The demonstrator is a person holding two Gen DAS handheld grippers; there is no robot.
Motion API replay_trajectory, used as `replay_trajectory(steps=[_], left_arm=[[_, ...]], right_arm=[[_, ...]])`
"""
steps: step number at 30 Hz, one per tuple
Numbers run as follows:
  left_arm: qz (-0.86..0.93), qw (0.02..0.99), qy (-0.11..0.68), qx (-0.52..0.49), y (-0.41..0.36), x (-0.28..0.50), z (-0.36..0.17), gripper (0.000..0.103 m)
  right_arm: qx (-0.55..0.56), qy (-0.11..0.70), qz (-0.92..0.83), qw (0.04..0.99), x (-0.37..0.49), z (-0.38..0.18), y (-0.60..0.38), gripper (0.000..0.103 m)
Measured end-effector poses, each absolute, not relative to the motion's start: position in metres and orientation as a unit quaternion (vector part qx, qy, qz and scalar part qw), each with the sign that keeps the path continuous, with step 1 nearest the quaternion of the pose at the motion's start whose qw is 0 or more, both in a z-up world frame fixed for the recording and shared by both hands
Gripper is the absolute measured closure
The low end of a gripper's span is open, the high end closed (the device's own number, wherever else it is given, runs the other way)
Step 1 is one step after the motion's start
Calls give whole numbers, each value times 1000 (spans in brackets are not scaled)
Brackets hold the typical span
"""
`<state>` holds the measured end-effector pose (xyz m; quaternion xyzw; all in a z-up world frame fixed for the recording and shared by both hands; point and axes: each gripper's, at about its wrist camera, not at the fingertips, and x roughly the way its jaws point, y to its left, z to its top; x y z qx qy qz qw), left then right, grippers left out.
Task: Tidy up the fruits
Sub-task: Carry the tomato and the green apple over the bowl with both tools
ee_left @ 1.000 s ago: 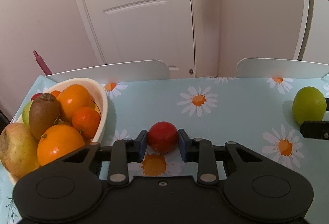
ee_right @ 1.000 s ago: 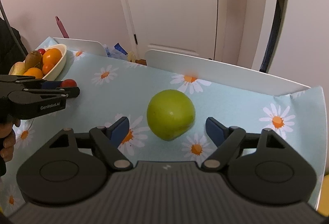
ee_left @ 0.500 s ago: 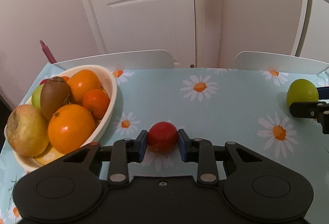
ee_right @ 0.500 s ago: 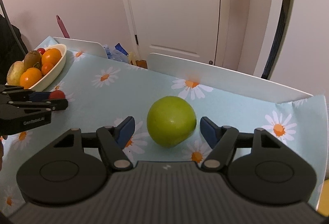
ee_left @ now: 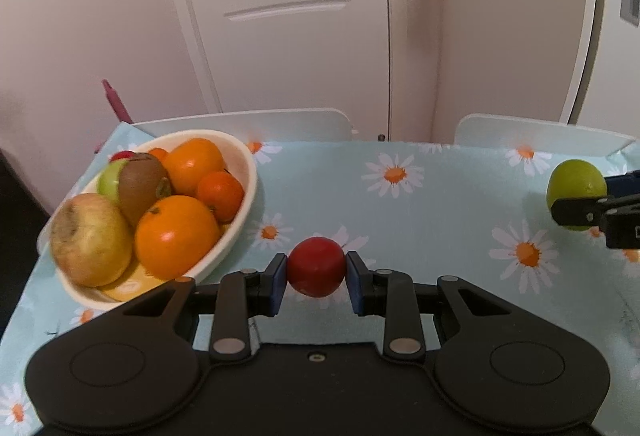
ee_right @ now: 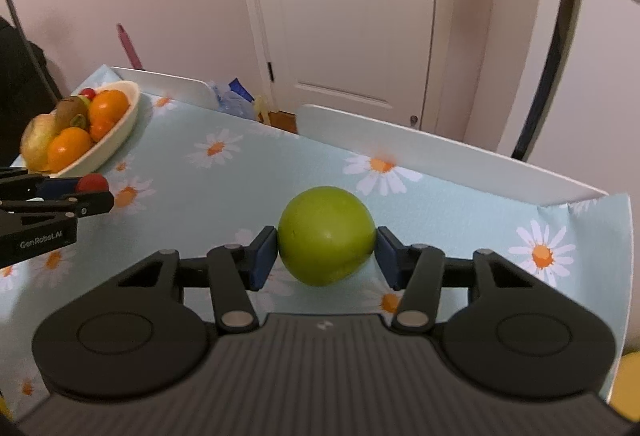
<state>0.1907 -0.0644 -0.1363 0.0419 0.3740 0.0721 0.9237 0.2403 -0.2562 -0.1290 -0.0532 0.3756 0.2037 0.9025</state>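
Observation:
My left gripper is shut on a small red fruit and holds it above the daisy-print tablecloth, just right of the cream bowl. The bowl is heaped with oranges, a kiwi and apples. In the right wrist view the same bowl lies far left, with the left gripper and its red fruit in front of it. My right gripper is closing on a green apple that rests on the cloth. Both blue pads touch the apple's sides. The apple also shows at the right edge of the left wrist view.
Two white chair backs stand along the table's far side before a white door. A pink stick leans behind the bowl. The table's right edge runs close to the apple. Bare cloth lies between bowl and apple.
The right gripper's jaws have drawn in from wide apart until both pads meet the green apple. The left gripper has lifted and pulled back with the red fruit still gripped.

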Motion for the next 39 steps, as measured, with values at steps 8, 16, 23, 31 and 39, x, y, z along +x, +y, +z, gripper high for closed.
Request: replay_trajectory(steps=[8,16,23,31,39], left_arm=[[106,930,352,24,-53,162,-98,69],[143,932,332,10,-21,141,-69,69],[160,932,326,1,23,136,-54,69],[157,930,333,5,84,150,-48,69],[134,929,345,19,133,182,-57,69]], right_arm=[[-60,355,245,900,224,-92,-231,35],[-67,335,286,895,217,-61,-188,35],[-74,326,296,895,217,-43,-138,35],[-64,330,295,894,229,-34,-78,35],[-54,339,280,897,251,-40,-27,35]])
